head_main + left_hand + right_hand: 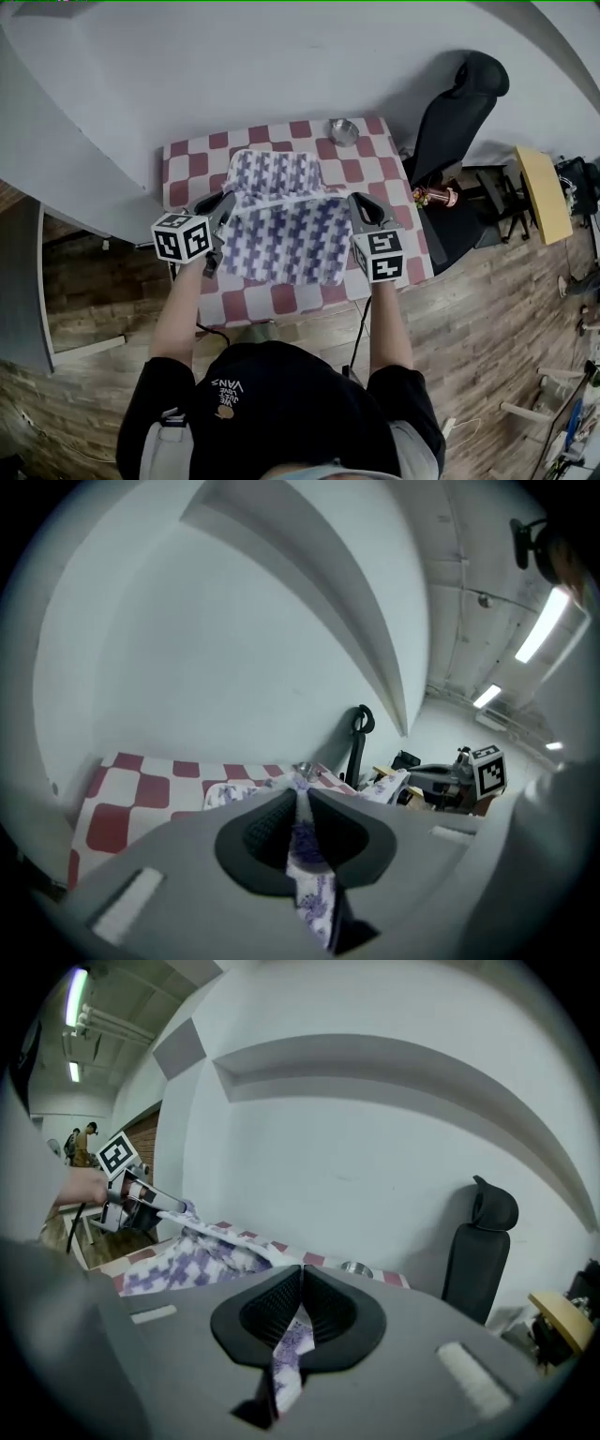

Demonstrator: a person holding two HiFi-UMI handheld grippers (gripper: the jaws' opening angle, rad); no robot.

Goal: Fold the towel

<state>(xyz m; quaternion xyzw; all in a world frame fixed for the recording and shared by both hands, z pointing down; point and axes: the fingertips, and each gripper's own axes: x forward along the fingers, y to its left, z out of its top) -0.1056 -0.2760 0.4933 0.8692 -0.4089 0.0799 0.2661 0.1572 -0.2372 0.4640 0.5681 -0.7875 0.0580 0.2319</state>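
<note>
Left gripper (pixel 222 211) is clenched on a corner of the white towel with purple houndstooth print (pixel 281 239). In the left gripper view the jaws (pixel 298 794) pinch a strip of that cloth (pixel 306 846), w/ a tail hanging out below.

The towel lies mid-table on the red-and-white checked tablecloth (pixel 187 169). One hemmed edge is lifted and stretched btwn the two grippers, above the towel's middle. The rest, near part and far band, looks to lie on the table, though which layer is on top there I can't tell.

Right gripper (pixel 361 208) is likewise clamped on the other corner of that edge. Its own view shows the jaws (pixel 300 1274) tight on purple-print fabric (pixel 291 1340), the towel sagging away toward the left gripper.

Further right & not involved: a small round steel bowl (pixel 344 130) at the table's far edge, clear of the towel, and a black high-backed office chair (pixel 459 112) beside the table.

Progress, as I judge it: first fold is under way, approx half through — both corners secured, edge up and level, but not yet laid on the opposite edge. Left to do: set the held edge down square on the other, let go both sides, smooth, then prob. one more fold across — watch the corners stay even.
</note>
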